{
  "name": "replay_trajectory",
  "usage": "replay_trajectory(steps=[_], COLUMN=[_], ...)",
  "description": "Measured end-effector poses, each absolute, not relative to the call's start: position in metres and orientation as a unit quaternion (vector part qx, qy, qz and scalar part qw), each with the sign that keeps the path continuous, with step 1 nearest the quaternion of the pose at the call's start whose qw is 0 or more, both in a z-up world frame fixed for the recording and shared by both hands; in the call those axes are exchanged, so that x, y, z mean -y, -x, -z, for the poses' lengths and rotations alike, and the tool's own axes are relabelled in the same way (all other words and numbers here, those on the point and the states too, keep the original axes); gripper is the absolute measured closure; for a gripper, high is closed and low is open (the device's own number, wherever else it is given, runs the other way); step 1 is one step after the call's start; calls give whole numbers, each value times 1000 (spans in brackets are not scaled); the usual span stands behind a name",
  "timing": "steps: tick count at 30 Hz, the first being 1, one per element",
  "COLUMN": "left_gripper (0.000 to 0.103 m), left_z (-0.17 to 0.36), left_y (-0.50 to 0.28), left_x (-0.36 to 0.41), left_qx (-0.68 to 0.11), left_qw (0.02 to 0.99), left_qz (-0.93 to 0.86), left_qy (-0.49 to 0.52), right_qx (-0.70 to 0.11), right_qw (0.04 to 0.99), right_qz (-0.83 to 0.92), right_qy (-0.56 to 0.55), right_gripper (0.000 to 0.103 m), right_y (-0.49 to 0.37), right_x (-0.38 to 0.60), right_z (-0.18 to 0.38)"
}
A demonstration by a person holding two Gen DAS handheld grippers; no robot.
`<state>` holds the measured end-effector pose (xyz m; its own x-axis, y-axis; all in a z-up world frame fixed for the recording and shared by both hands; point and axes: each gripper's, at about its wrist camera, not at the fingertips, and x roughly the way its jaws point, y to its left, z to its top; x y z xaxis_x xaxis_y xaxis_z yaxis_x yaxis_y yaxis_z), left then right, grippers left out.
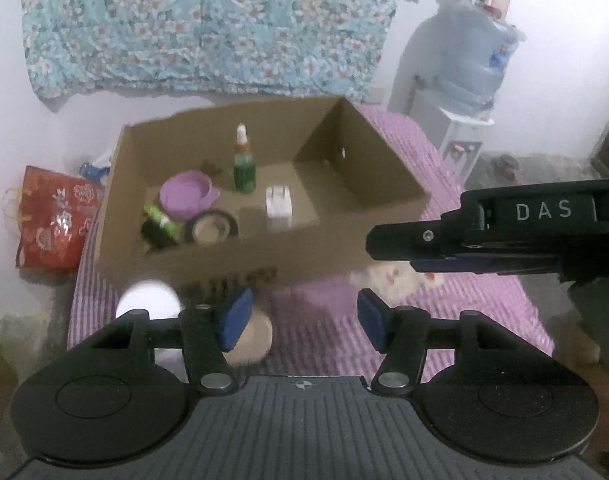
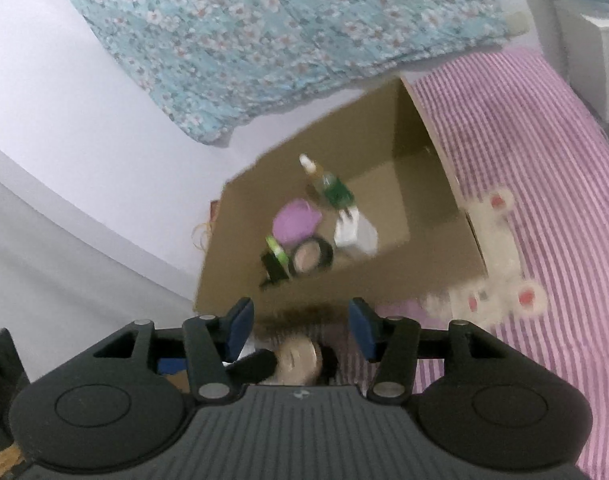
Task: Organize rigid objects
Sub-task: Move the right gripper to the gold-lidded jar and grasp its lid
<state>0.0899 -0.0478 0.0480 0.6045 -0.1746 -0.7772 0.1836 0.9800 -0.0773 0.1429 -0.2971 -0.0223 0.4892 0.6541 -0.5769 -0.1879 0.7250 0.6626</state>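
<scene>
An open cardboard box [image 1: 208,258] stands on a purple striped cover [image 1: 464,296]. Inside it are a green dropper bottle [image 1: 244,164], a purple lid [image 1: 184,194], a black tape roll [image 1: 212,228], a white plug block [image 1: 279,202] and a green-and-black item [image 1: 158,224]. My left gripper [image 1: 300,320] hovers open in front of the box's near wall, with nothing between its blue pads. A white round thing [image 1: 148,300] and a beige round thing [image 1: 252,336] lie below it. My right gripper [image 2: 300,328] is open and empty too, above a beige round thing [image 2: 298,360]. The box [image 2: 344,284] lies ahead of it.
A white plush toy [image 2: 500,264] with red patches lies against the box's right side. A red gift bag [image 1: 52,220] sits left of the cover, and a water dispenser [image 1: 464,92] stands at the back right. Floral cloth [image 1: 208,24] hangs on the wall behind.
</scene>
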Motion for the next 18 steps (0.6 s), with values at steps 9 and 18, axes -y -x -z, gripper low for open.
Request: replay_trajectory(steps=[9,18], left_gripper=[39,39], left_z=[-9,33], left_y=[-57,-63], left_x=[44,45], left_qx=[-431,-421], left_qw=[897,902], left_qz=[76,62], left_qy=[-55,-77], right_qx=[-465,-488], right_qw=[809,791], right_qz=[-246,-262], right_qy=[-261,-259], right_gripper=[43,42], right_y=[-111,-137], right_x=[295,268], right_z=[53,74])
